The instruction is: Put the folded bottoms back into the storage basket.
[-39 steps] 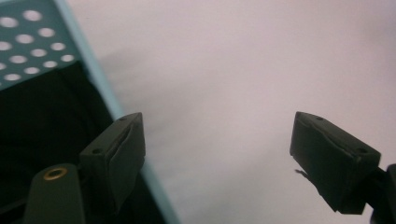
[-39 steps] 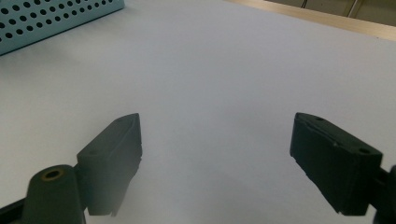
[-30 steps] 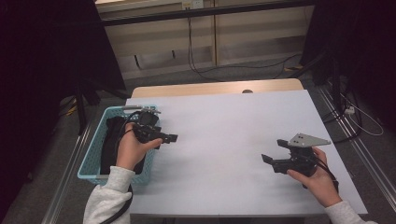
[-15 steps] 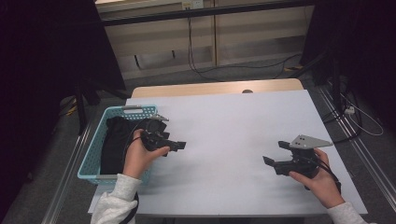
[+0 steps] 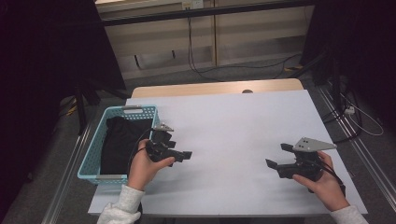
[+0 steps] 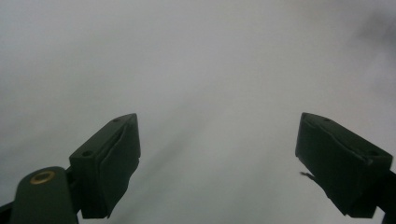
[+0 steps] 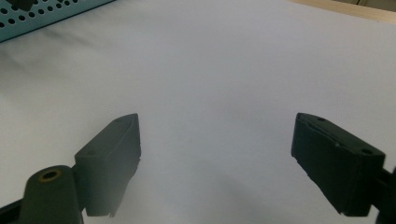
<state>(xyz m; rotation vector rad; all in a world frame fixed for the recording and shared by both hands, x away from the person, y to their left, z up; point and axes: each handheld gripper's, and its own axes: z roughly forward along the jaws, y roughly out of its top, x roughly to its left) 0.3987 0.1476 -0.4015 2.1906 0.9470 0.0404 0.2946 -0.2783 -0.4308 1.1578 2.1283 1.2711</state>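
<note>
My left gripper [image 5: 185, 155] sits low over the white table top [image 5: 233, 126], just right of a teal basket [image 5: 92, 147], and points right. In the left gripper view its two black jaws stand wide apart around the gripper's midpoint [image 6: 217, 158], with only blurred white surface between them. A black cloth [image 5: 119, 140] lies inside the basket. My right gripper [image 5: 276, 156] rests near the table's front right, pointing left, a grey plate on top. Its jaws are also wide apart around its midpoint [image 7: 217, 158], nothing between them.
The basket's perforated wall [image 7: 46, 11] shows at the top left of the right gripper view. A wooden table edge [image 5: 215, 87] runs along the far side. Cables lie on the floor beyond, and dark stands flank the table.
The left hand has come away from over the basket, moving right and down toward the table's near side. The right hand has stayed where it was.
</note>
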